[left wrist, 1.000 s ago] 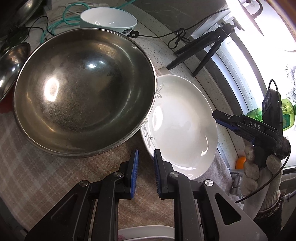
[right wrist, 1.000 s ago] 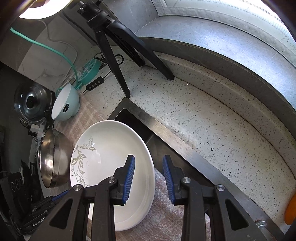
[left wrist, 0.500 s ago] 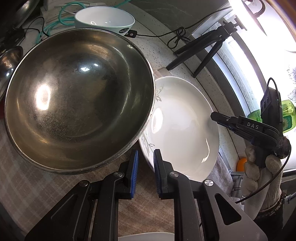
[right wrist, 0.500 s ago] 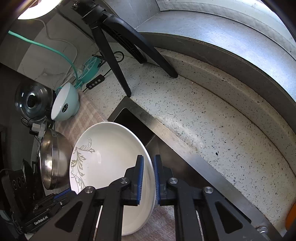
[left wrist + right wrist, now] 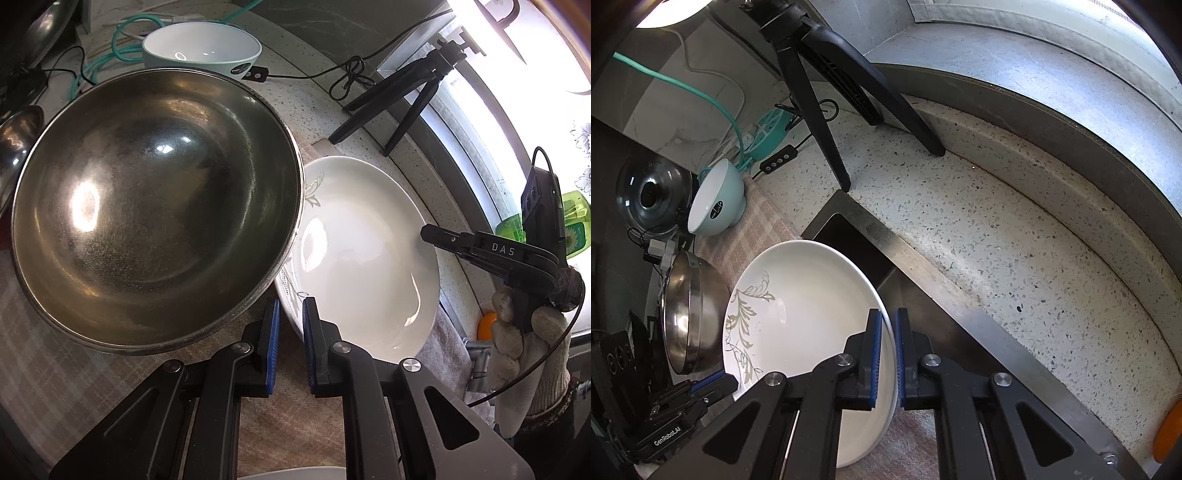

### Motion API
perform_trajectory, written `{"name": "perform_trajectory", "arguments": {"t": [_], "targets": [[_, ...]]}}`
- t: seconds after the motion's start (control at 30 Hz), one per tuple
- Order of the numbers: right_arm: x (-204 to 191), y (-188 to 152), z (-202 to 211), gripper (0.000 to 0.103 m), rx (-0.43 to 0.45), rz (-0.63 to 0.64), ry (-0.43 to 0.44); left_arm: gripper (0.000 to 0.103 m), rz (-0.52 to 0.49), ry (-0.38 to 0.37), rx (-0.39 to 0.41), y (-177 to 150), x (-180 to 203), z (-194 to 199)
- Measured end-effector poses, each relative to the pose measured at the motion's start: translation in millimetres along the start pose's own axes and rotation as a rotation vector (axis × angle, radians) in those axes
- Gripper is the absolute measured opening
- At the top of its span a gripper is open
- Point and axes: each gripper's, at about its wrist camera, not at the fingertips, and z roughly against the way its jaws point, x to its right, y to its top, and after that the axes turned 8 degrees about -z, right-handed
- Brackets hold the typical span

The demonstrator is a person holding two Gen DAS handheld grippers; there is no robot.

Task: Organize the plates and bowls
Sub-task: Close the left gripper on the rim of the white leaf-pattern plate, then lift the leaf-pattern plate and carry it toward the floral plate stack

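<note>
The white plate (image 5: 809, 314), printed with a grey-green leaf scroll along one side, lies tilted on the checked cloth (image 5: 55, 373) beside the sink edge, and its rim nearest the sink sits between the blue pads of the right gripper (image 5: 886, 354). Those jaws have just been closing and now pinch that rim, one pad on the inner face and one on the outer. In the left wrist view the same plate (image 5: 362, 251) shows with the right gripper (image 5: 428, 232) reaching onto its far edge, carried by a hand in a knitted white glove (image 5: 524, 339). Overlapping the plate's decorated side is the large stainless steel bowl (image 5: 155, 206), whose rim passes between the pads of the left gripper (image 5: 290, 332); the jaws are drawn nearly together and clamp that thin metal edge, so the bowl hangs tilted above the cloth. From the right wrist the steel bowl (image 5: 690, 317) appears on edge just left of the plate, with the left gripper (image 5: 716, 384) below it. Beyond the steel bowl stands a pale green bowl (image 5: 201, 48) with a white inside, near a coil of teal cable (image 5: 110, 55). A black tripod (image 5: 827, 92) stands on the speckled countertop (image 5: 997, 240) behind the steel sink (image 5: 923, 273). A second small metal bowl (image 5: 16, 136) lies at the far left edge.
</note>
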Motion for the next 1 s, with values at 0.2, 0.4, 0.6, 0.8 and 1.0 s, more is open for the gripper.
{"name": "perform_trajectory", "arguments": {"t": [0.2, 0.4, 0.6, 0.8, 1.0], "targets": [[-4, 0, 0, 0.007, 0.004, 0.017, -0.024, 0.008, 0.003, -0.003, 0.004, 0, -2, 0], [-4, 0, 0, 0.007, 0.004, 0.016, -0.027, 0.008, -0.014, 0.005, 0.005, 0, 0, 1], [-2, -4, 2, 0.007, 0.001, 0.001, -0.023, 0.008, -0.024, 0.007, 0.004, 1, 1, 3], [3, -9, 7, 0.007, 0.001, -0.021, -0.016, 0.008, -0.043, 0.001, -0.007, -3, 3, 1], [3, -15, 12, 0.007, 0.005, -0.026, -0.023, 0.008, -0.047, -0.009, -0.011, -5, 3, 3]]}}
